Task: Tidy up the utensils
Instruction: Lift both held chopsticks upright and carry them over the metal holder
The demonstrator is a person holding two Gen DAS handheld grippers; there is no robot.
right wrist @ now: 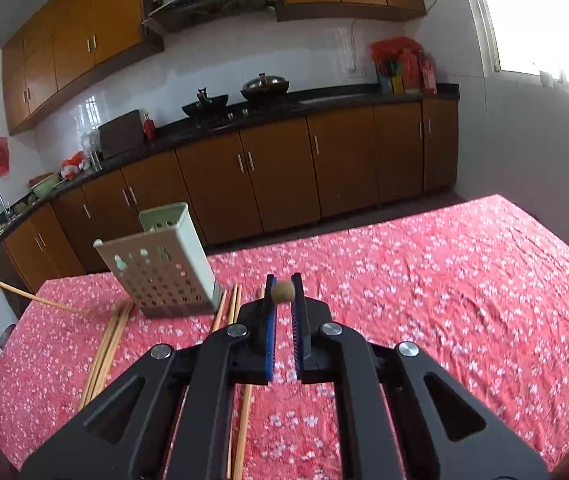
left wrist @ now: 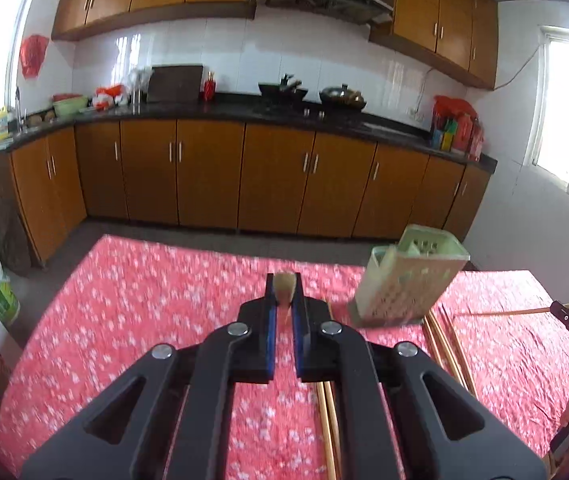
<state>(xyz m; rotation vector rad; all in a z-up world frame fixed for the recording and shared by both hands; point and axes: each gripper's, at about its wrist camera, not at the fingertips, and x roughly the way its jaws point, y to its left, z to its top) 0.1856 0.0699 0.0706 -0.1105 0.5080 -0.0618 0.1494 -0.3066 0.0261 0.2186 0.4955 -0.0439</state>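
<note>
A pale green perforated utensil holder (left wrist: pixel 404 280) stands on the red floral tablecloth (left wrist: pixel 144 300); it also shows in the right wrist view (right wrist: pixel 160 268). My left gripper (left wrist: pixel 284 286) is shut on a wooden chopstick (left wrist: pixel 284 288), seen end-on between the tips, held above the cloth left of the holder. My right gripper (right wrist: pixel 283 290) is shut on another chopstick (right wrist: pixel 283 292), also end-on, right of the holder. In the left view the right gripper's chopstick (left wrist: pixel 516 312) juts in at the right edge; in the right view the left gripper's chopstick (right wrist: pixel 36 299) comes in from the left.
Several loose chopsticks (left wrist: pixel 444 344) lie on the cloth by the holder's base, also in the right view (right wrist: pixel 108 344), and more run under my grippers (right wrist: pixel 244 420). Brown kitchen cabinets (left wrist: pixel 204 172) and a dark counter stand beyond the table's far edge.
</note>
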